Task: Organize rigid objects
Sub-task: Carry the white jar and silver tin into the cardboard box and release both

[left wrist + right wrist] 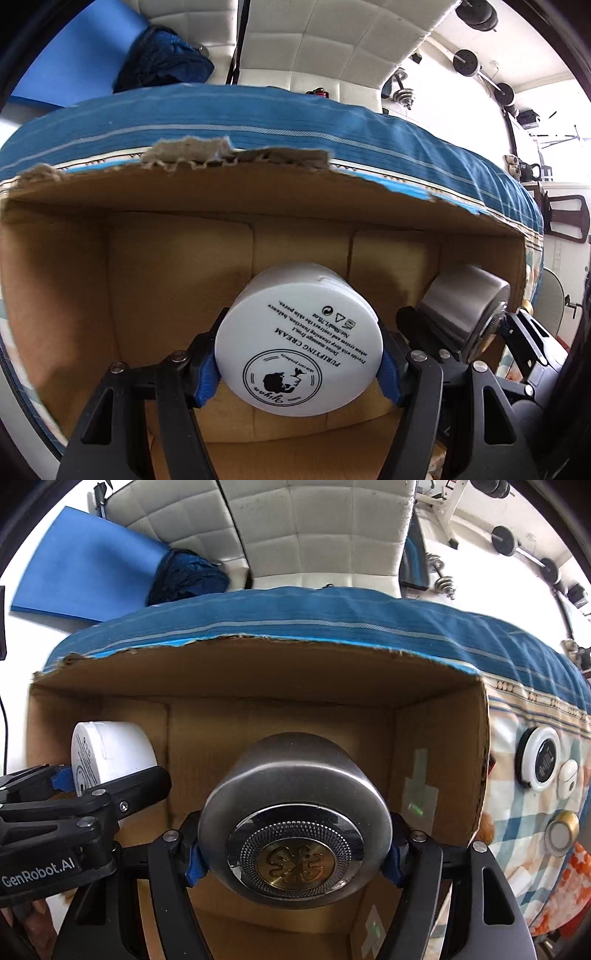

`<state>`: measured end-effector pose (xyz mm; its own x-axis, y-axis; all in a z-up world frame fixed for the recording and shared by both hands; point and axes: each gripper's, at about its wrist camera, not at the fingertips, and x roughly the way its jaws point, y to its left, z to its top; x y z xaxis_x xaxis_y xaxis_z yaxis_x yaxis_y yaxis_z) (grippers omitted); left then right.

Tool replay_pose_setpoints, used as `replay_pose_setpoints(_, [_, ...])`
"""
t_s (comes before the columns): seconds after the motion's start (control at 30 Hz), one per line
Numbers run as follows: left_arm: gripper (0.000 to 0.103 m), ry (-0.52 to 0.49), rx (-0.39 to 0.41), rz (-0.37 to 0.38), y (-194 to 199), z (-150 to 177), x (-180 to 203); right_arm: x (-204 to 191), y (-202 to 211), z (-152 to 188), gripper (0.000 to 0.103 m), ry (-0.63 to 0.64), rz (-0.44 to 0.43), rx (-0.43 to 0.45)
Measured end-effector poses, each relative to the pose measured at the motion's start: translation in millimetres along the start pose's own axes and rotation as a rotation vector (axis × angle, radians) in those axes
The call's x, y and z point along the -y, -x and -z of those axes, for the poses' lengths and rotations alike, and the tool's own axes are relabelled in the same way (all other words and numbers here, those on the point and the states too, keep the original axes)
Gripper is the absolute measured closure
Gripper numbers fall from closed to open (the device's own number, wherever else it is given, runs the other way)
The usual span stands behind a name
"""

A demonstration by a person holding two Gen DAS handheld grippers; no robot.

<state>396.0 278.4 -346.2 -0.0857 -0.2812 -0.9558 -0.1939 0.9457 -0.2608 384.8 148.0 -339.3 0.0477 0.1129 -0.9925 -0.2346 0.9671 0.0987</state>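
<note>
You have a white cream jar pinched across its round sides by the left gripper, the blue pads pressed against it, held low in the centre of the left wrist view over the open cardboard box. The right gripper is closed the same way on a metal tin, centre of the right wrist view, inside that same box; the two sit side by side, near but apart.

Both look stiff and will not give under the pads. The jar's plastic is smooth and probably light, so it may twist if you loosen the squeeze. The tin looks brushed and slick, likely heavier; keep hold across its widest part, below the rim of the embossed lid.

The box has torn top edges and a flat bottom with taped seams, so set things down level. It rests on a bed with a blue striped cover. At the right edge of the right wrist view, more small jars lie on a checked cloth. Weights lie on the pale floor, upper right
</note>
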Motion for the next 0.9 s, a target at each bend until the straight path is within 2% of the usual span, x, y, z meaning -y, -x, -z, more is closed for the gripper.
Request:
replay_pose_setpoints(0.13, [0.037,0.029,-0.041,0.072,-17.4,-4.9,-3.5,0.8,-21.7,-8.5,0.03,-0.008,-0.071,-0.052])
replay_pose_setpoints(0.23, [0.037,0.048,-0.046,0.073,-24.8,-5.5,-7.4,-0.4,-34.9,-13.3,0.03,0.001,-0.011,-0.044])
replay_pose_setpoints(0.4, [0.037,0.043,-0.045,0.039,-29.0,-3.0,-10.0,-2.5,-49.1,-17.3,0.03,0.005,0.005,-0.062])
replay_pose_setpoints(0.53, [0.034,0.065,-0.054,0.081,-23.4,-1.9,-10.8,-1.1,-52.9,-20.9,0.028,-0.022,-0.012,-0.063])
replay_pose_setpoints(0.77, [0.019,0.045,-0.026,0.049,-0.5,11.5,-6.8,-1.6,-39.4,-18.5,0.026,-0.02,-0.005,-0.082])
replay_pose_setpoints(0.83, [0.013,0.034,-0.015,0.026,8.3,20.7,-5.1,-2.9,-31.8,-12.5,0.022,-0.027,-0.019,-0.083])
replay_pose_setpoints(0.9, [0.002,0.021,-0.01,0.008,16.4,31.5,-5.1,-4.3,-27.0,-3.6,0.015,-0.039,-0.041,-0.103])
